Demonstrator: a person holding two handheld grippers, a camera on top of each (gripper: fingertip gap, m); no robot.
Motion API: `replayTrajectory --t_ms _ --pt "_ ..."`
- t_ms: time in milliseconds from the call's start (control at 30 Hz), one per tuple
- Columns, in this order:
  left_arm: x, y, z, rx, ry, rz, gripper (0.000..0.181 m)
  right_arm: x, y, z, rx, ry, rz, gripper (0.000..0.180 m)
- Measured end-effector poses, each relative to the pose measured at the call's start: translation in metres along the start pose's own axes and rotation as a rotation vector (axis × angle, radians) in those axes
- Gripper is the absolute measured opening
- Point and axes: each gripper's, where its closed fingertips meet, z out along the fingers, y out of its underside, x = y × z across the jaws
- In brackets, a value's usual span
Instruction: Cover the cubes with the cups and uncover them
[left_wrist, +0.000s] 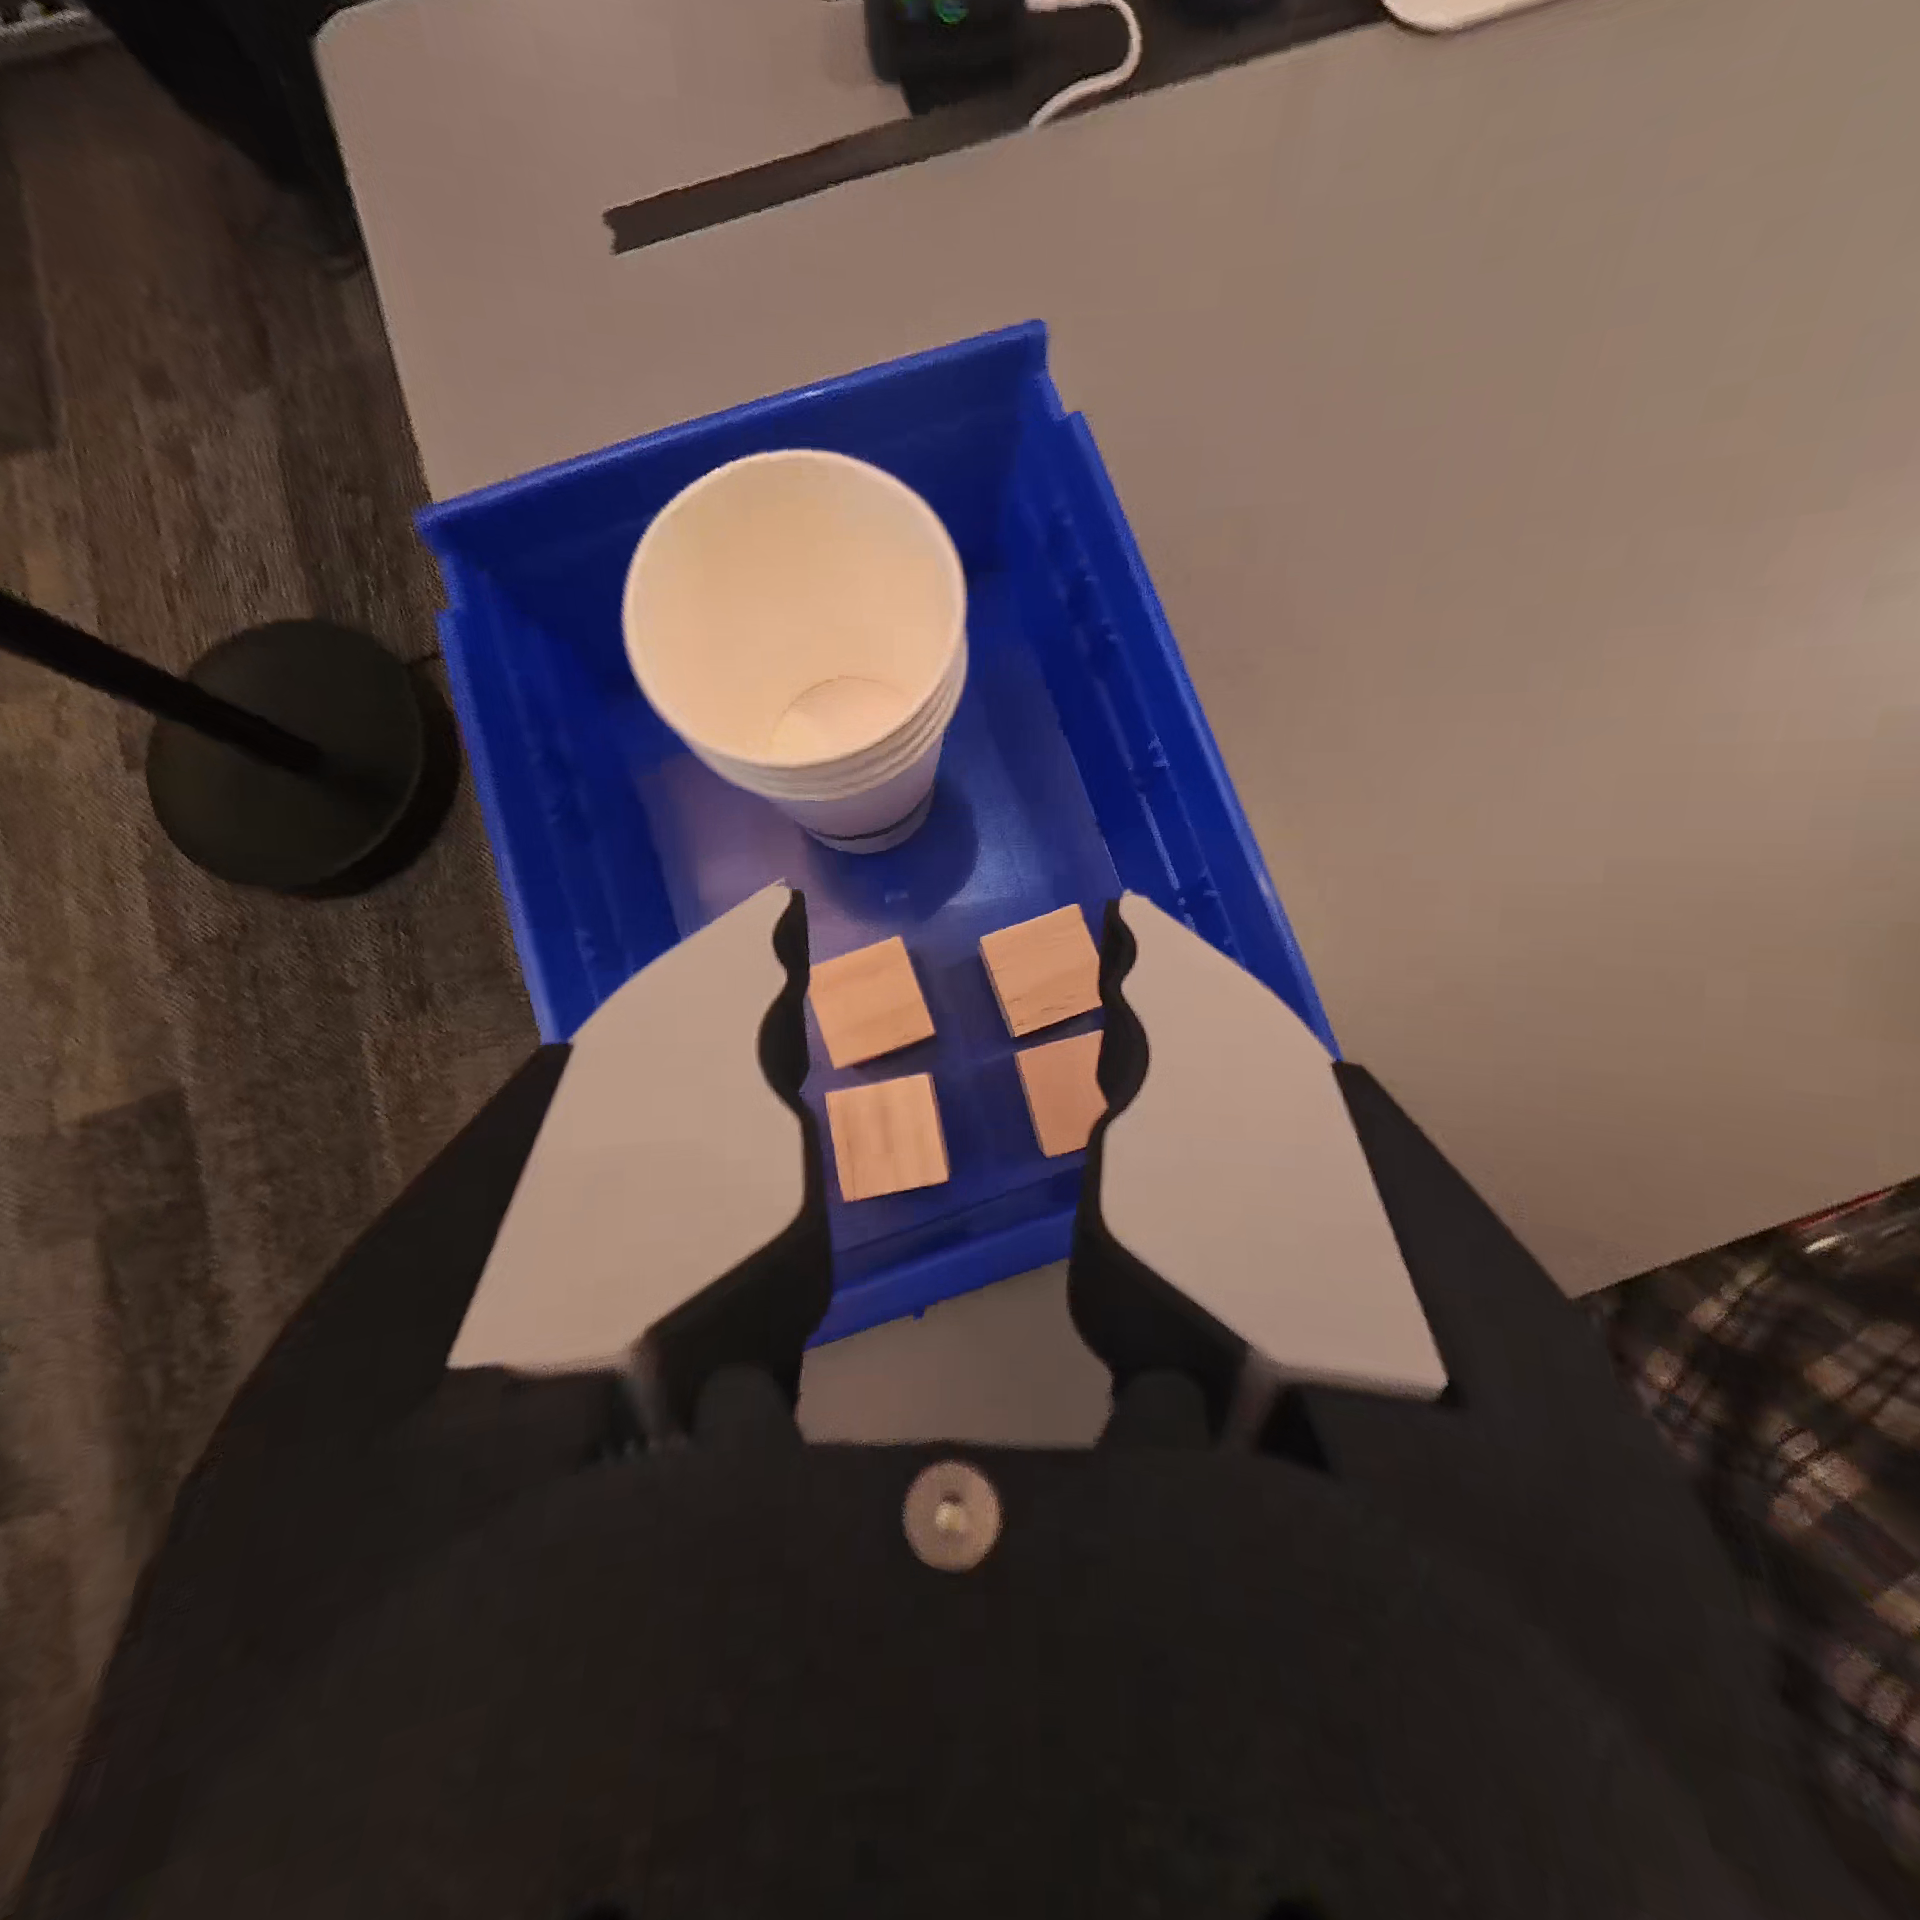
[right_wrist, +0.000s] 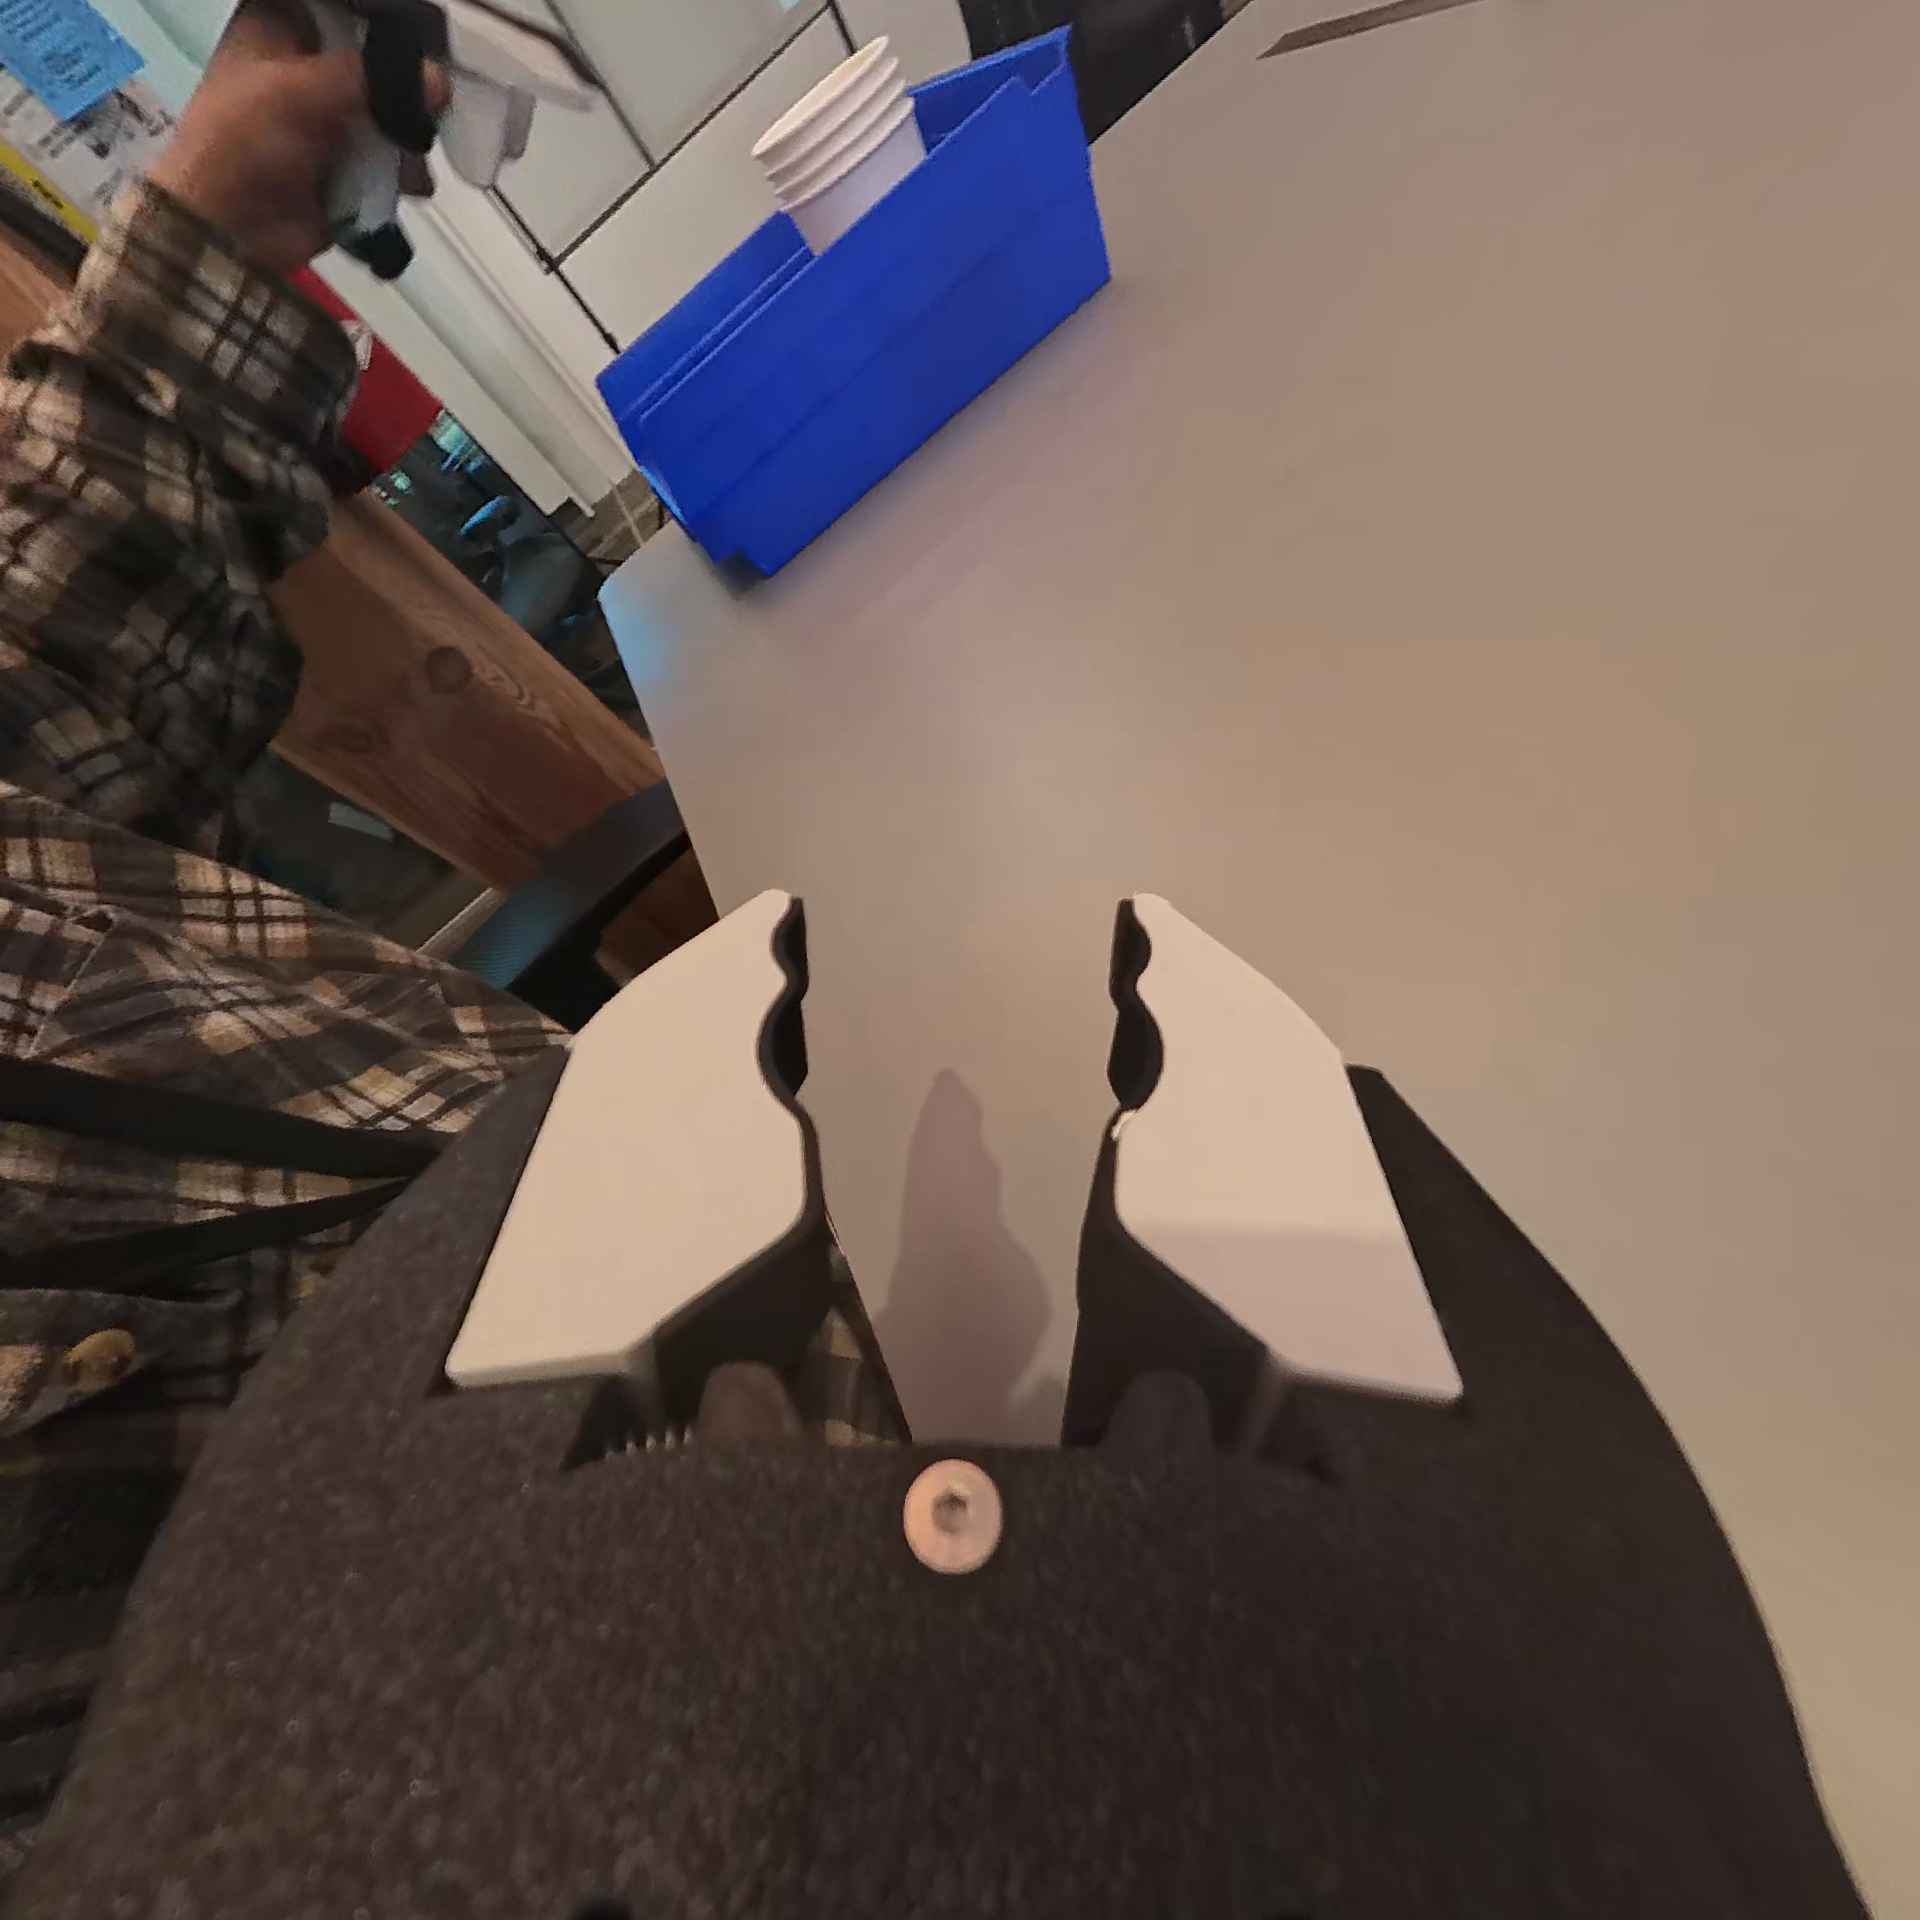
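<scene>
L gripper (left_wrist: 951, 909) hangs wide apart, empty, above the blue bin (left_wrist: 1164, 727). Four wooden cubes (left_wrist: 868, 997) show btwn its fingers on the bin floor, all bare. Just beyond the tips: stack of nested paper cups (left_wrist: 795, 644), upright, mouth up. R gripper (right_wrist: 956, 914) also spread, empty, over bare table (right_wrist: 1455, 623), bin well ahead. Nothing covered yet; whole task left, I'd say.

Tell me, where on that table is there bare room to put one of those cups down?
The grey table lies bare from the blue bin to the open right gripper, and beyond the bin up to the black tape strip. The bin itself is crowded: the stack of paper cups fills its far half, four wooden cubes its near half, under the open left gripper.
</scene>
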Motion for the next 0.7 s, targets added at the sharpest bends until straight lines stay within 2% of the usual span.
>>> replayTrajectory --t_ms 267,467,700 --pt "0.013 -0.011 0.027 -0.097 0.063 0.288 0.052 0.0 0.009 -0.005 -0.017 -0.001 0.014 0.056" --pt "0.007 -0.015 0.041 -0.161 0.088 0.437 0.049 0.002 0.016 -0.002 -0.028 -0.012 0.035 0.055" --pt "-0.002 -0.021 0.059 -0.27 0.151 0.525 0.03 0.003 0.019 -0.001 -0.046 -0.011 0.028 0.055"
